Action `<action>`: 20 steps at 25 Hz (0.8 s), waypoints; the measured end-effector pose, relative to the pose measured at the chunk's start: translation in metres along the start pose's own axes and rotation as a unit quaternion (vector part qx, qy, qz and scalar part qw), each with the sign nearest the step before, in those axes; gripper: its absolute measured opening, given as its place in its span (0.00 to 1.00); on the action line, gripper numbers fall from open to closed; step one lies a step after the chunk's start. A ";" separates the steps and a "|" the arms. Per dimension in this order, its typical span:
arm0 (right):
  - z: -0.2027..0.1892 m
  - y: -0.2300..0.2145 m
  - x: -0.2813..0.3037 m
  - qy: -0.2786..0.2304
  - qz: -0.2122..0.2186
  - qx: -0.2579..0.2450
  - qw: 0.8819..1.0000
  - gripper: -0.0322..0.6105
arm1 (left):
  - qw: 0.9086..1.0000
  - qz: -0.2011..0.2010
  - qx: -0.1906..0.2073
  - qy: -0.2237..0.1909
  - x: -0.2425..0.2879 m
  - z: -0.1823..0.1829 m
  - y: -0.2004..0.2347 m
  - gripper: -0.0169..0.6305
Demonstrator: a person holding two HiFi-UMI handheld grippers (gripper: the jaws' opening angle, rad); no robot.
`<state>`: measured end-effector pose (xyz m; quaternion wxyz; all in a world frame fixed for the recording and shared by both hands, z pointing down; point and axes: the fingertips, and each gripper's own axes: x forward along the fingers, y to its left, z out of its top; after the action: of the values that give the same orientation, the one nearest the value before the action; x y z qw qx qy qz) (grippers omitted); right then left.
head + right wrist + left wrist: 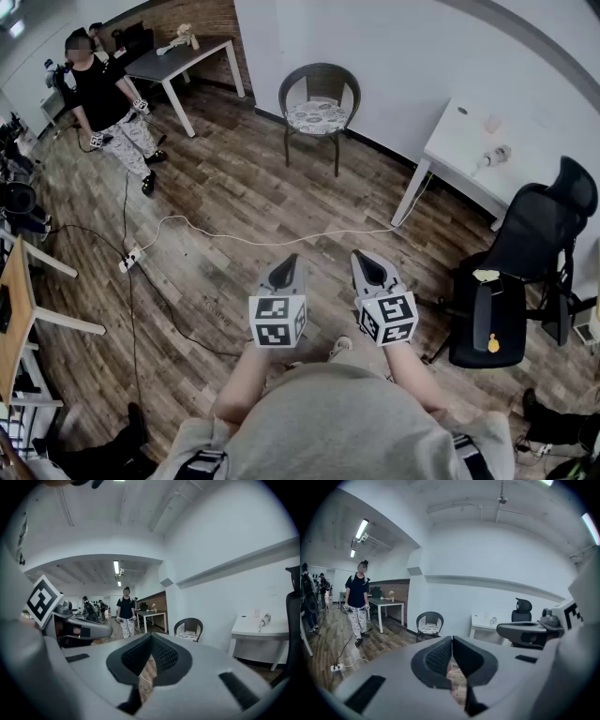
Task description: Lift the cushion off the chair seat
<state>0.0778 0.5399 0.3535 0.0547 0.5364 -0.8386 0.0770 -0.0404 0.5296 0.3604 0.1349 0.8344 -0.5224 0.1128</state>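
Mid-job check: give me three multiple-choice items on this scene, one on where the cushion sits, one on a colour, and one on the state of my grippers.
1. Where is the cushion?
A. On the seat of the round-backed chair
B. On the floor
C. On the white table

2. What colour is the office chair?
A. White
B. Black
C. Red

3. How do the fingers of the left gripper and the right gripper stand?
A. Both wide apart
B. Left closed on the cushion
C. Both closed, holding nothing

Answers:
1 A: the patterned cushion lies on that chair's seat, across the room.
2 B: its mesh back and its seat are black.
3 C: each gripper view shows the fingers meeting, with only floor beyond them.
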 end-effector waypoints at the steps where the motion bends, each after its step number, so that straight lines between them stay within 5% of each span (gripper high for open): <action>1: -0.001 0.009 -0.002 -0.001 -0.001 -0.001 1.000 0.04 | 1.000 0.000 -0.002 0.001 -0.008 -0.004 0.005 0.04; 20: -0.021 0.092 -0.022 0.006 -0.014 -0.001 1.000 0.04 | 1.000 -0.015 -0.022 -0.001 -0.078 -0.040 0.044 0.04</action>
<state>0.0040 0.6011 0.3643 0.0612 0.5473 -0.8310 0.0785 -0.1154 0.5905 0.3774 0.1539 0.8392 -0.5122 0.0983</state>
